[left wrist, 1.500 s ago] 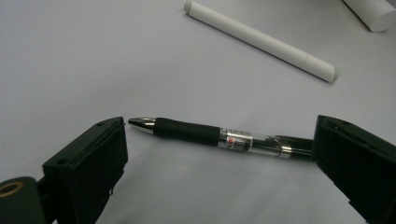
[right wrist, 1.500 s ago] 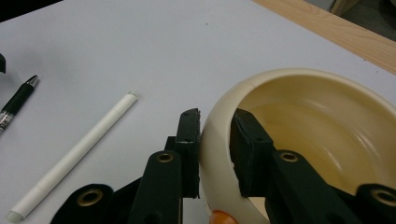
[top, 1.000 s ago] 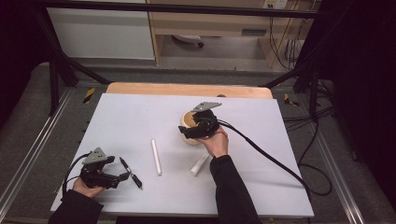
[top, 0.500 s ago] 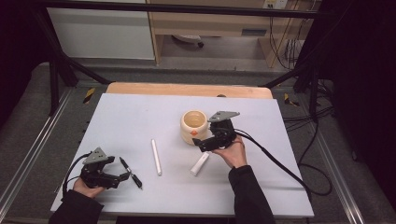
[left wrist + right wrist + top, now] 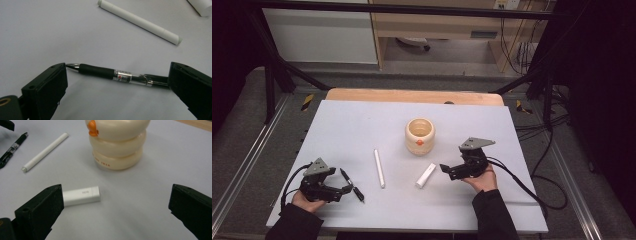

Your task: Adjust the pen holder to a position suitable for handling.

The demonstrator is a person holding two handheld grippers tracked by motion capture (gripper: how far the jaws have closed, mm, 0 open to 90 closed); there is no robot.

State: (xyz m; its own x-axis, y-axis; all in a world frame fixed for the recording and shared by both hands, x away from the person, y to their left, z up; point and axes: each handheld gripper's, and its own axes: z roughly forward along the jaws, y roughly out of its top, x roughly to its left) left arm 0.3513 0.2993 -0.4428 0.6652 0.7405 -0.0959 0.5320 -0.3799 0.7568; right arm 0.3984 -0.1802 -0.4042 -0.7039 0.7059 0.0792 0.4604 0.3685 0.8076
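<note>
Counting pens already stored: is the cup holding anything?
Empty: the cup stands upright, and the high view shows bare inside.

White tabletop on a wooden board, black frame bars either side, grey floor, white cabinet and wood shelf unit behind, cables right.

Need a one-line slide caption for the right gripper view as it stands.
Open right gripper faces a short white stick lying flat before a cream pot on the white table.
</note>
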